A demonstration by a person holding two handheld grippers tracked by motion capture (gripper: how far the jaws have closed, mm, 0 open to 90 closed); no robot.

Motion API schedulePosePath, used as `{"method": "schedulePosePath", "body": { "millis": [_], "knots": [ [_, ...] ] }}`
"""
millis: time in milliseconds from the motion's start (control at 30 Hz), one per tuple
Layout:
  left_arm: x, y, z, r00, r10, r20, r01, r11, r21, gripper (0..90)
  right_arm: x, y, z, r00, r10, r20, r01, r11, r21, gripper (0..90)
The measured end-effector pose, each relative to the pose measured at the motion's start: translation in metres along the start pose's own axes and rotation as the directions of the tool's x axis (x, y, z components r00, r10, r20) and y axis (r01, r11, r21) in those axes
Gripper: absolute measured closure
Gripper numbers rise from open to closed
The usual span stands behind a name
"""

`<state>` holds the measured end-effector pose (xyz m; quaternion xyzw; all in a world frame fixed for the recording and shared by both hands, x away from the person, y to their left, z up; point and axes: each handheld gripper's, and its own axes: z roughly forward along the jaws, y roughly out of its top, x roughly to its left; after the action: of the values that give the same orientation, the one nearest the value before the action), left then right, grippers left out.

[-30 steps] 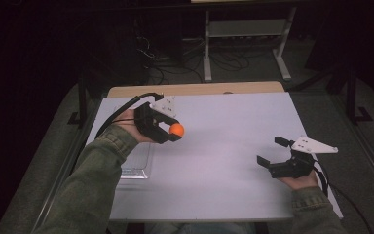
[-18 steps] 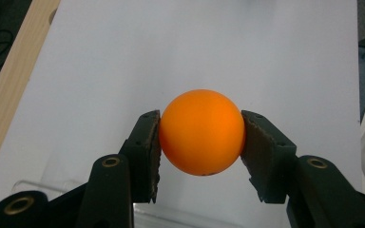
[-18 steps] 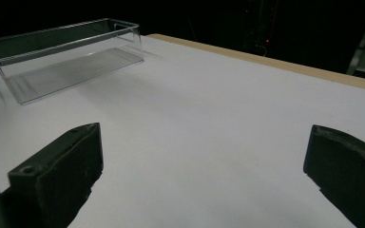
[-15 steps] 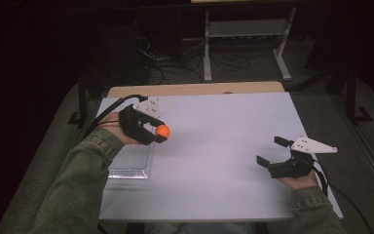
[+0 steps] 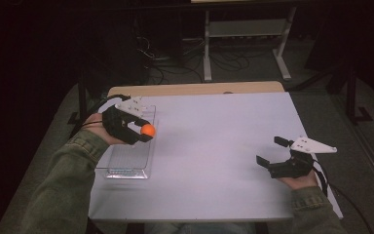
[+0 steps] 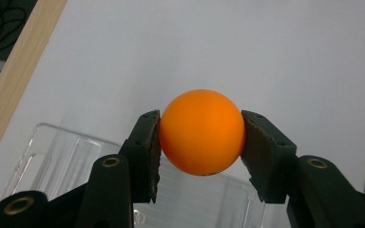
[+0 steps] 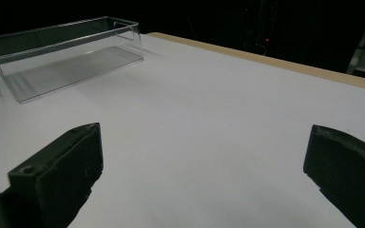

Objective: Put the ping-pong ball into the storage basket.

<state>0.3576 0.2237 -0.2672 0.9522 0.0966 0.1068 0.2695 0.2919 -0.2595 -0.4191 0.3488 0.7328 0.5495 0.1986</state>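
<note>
Looking down from the high view, nearest the person's side come two forearms in olive sleeves (image 5: 63, 195), each hand carrying a black two-jaw gripper. The right gripper (image 5: 272, 152) sits low near the near right corner of the pale white table top (image 5: 214, 141), its jaws spread wide with nothing between them. The right gripper view confirms this: its dark jaws stand far apart over bare table.

Farther in and to the left, the left gripper (image 5: 147, 130) hovers over the clear rectangular plastic tray (image 5: 126, 168), which lies lengthwise along the table's left edge. Its jaws are clenched on a small smooth orange ball (image 5: 148, 129), held above the tray's right wall rather than lying in it.

The left gripper view gives what the high view cannot: the ball (image 6: 202, 132) is pinched at its two sides by ridged dark pads (image 6: 148, 152), both touching it, and the tray's transparent wall (image 6: 52, 147) lies just below. The right gripper view shows the tray (image 7: 66, 57) from the side as a long, low box with upright clear walls and a ribbed floor, well apart from that gripper.

Beyond the white surface, the high view shows a light wooden strip (image 5: 195, 88) along the far edge, then a dark floor with tangled cables (image 5: 175, 63) and a pale metal stand (image 5: 246, 44).
</note>
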Motion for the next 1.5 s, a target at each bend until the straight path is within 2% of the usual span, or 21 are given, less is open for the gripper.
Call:
{"method": "schedulePosePath", "body": {
  "millis": [500, 867, 1500],
  "knots": [
    [0.007, -0.027, -0.01, 0.9977, -0.064, -0.023, 0.065, 0.9974, 0.033, 50.7, 0.0, 0.0, 0.001, 1.0, -0.006, 0.0, 0.006, 1.0, 0.004, 0.0],
    [0.009, -0.035, -0.011, 0.9969, -0.073, -0.03, 0.074, 0.9955, 0.058, 50.6, -0.001, 0.0, 0.001, 1.0, -0.005, 0.001, 0.005, 1.0, 0.003, 0.0],
    [0.006, -0.044, 0.005, 0.9967, -0.08, -0.015, 0.081, 0.9939, 0.075, 50.6, -0.001, 0.0, 0.001, 1.0, -0.006, 0.001, 0.006, 1.0, 0.005, 0.0]
  ]
}}
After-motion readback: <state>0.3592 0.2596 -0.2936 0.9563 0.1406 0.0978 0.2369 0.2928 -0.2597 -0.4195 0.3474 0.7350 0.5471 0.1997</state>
